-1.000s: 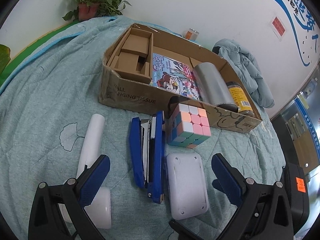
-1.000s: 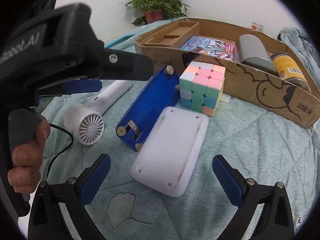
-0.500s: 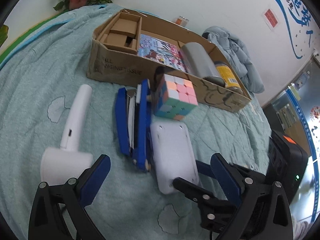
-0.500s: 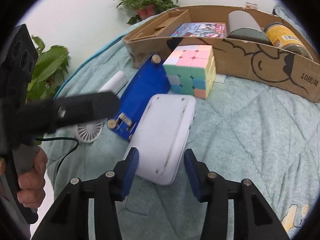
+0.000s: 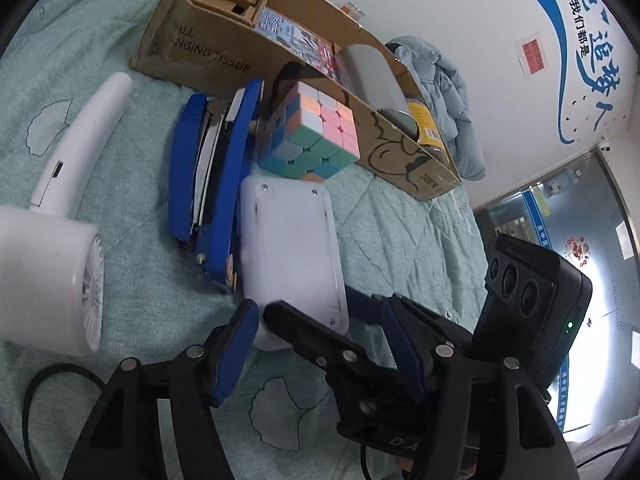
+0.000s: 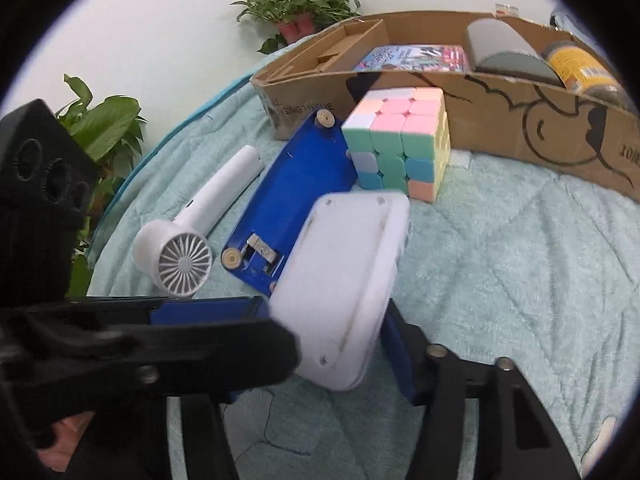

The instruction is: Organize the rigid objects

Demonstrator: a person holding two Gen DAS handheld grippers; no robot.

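A flat white plastic box (image 5: 292, 256) lies on the green quilt, its near end raised in the right wrist view (image 6: 344, 280). My right gripper (image 6: 332, 344) is shut on the near end of that white box. My left gripper (image 5: 320, 348) is open just behind the same end, with the right gripper's fingers (image 5: 304, 332) between its pads. A blue stapler (image 5: 216, 176) lies left of the box. A pastel puzzle cube (image 5: 316, 136) stands behind it. A white handheld fan (image 5: 60, 208) lies at the left.
A long cardboard box (image 5: 248, 60) at the back holds small cartons, a colourful booklet, a grey cylinder (image 5: 372, 76) and a yellow-labelled jar. A grey-blue jacket (image 5: 444, 92) lies behind it. Potted plants (image 6: 300, 4) stand by the wall.
My right gripper has closed on the near end of the white box and tipped it up. My left gripper has narrowed and moved close in behind that end.
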